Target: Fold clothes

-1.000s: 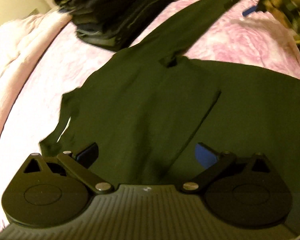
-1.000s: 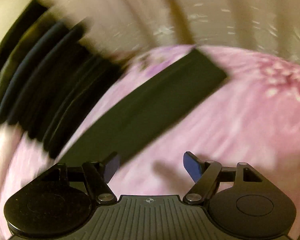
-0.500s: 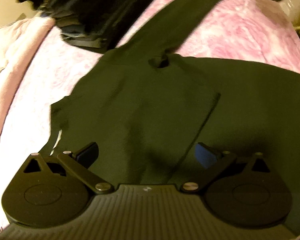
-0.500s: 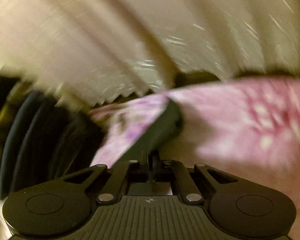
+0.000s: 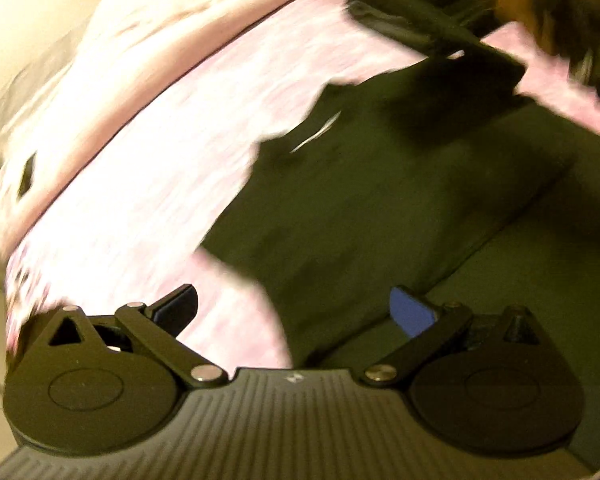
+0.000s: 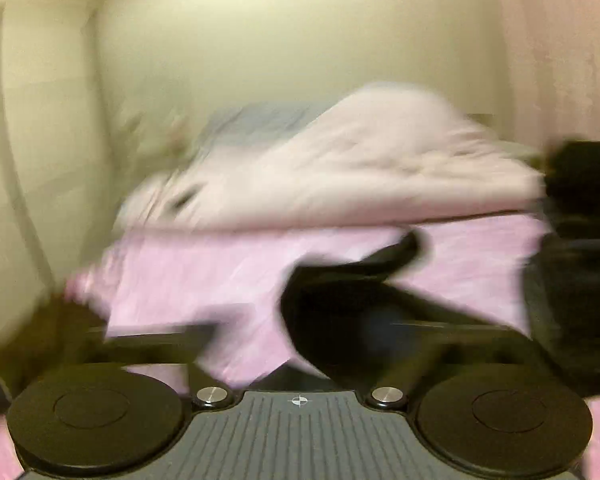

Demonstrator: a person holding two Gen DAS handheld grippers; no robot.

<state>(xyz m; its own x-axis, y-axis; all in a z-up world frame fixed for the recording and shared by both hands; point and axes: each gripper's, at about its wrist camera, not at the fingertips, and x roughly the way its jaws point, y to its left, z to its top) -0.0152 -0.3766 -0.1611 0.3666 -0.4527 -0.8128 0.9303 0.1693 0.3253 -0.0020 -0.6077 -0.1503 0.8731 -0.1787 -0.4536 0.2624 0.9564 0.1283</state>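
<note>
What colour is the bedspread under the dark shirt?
Pink with a mottled paler pattern, bedspread; clearest in the left wrist view.

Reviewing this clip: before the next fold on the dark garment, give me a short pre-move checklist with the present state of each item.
1. Left gripper open with nothing between its fingers: ok.
2. Right gripper free of cloth: cannot tell; its jaws are opening, but the picture is smeared by motion.
3. Dark garment lying flat on the pink bedspread: ok for the body; a fold line crosses it.
4. Sleeve laid in over the body: cannot tell, blurred.
5. Stack of folded dark clothes apart from the garment: cannot tell.
</note>
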